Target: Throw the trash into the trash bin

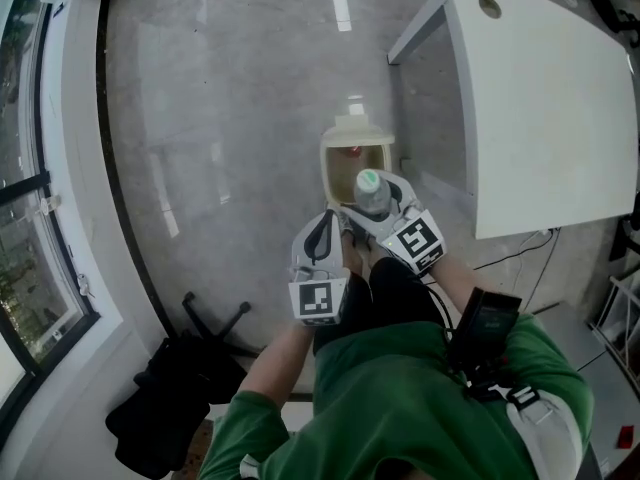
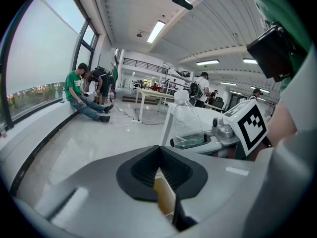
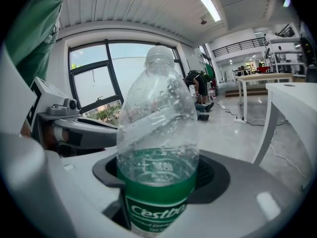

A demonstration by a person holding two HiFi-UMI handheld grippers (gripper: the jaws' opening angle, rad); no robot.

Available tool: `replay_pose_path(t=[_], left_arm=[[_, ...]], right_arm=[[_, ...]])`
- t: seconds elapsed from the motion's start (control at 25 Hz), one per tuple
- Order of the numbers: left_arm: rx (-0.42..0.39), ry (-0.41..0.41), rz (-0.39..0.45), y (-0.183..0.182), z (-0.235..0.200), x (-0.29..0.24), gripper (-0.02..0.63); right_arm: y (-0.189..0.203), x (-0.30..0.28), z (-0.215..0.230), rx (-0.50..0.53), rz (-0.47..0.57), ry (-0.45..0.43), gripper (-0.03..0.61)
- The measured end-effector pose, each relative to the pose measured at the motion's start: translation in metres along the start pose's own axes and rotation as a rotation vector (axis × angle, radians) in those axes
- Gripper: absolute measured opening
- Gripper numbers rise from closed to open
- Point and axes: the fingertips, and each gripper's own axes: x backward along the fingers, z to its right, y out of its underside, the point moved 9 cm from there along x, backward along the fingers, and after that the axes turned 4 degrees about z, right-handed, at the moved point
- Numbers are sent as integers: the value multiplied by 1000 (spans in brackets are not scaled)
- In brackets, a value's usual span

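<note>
The right hand-held gripper (image 1: 374,208) is clamped on a bottle (image 1: 370,190). In the right gripper view its jaws stand wide apart, with the black pads pressed against the green label low on the bottle (image 3: 157,133), which fills the gap between them. The bottle is clear plastic and stands upright in the grip, cap on.

In the head view the bottle hangs over the open top of the bin (image 1: 330,163). The cream bin stands on the floor (image 1: 230,118), just beside the leg of the white desk (image 1: 540,98).

The left hand-held gripper (image 1: 322,230) is close beside the right one, at the near edge of the bin. In the left gripper view its jaws (image 2: 166,192) are drawn almost together, leaving only a thin slit. A tan strip shows in that slit, and I cannot tell whether it is something pinched there or a surface beyond. The same view shows the bottle (image 2: 187,123) from the side, seated in the right hand-held gripper's pads just ahead, apart from the left jaws.
</note>
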Motion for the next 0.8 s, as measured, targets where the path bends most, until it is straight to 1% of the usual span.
replay_pose_path(t=[0.16, 0.28, 0.48, 0.6, 0.8], left_arm=[[13, -1, -38, 23, -4, -11, 6], [20, -8, -50, 40, -10, -25, 6], [34, -28, -79, 70, -23, -42, 6], [53, -41, -60, 87, -30, -55, 6], [60, -61, -109, 114, -34, -65, 6]], right_arm=[[31, -15, 9, -2, -30, -7, 325], [53, -28, 19, 2, -44, -20, 325], [101, -50, 29, 0, -88, -42, 325], [128, -62, 38, 11, -109, -54, 325], [164, -79, 50, 21, -140, -63, 325]])
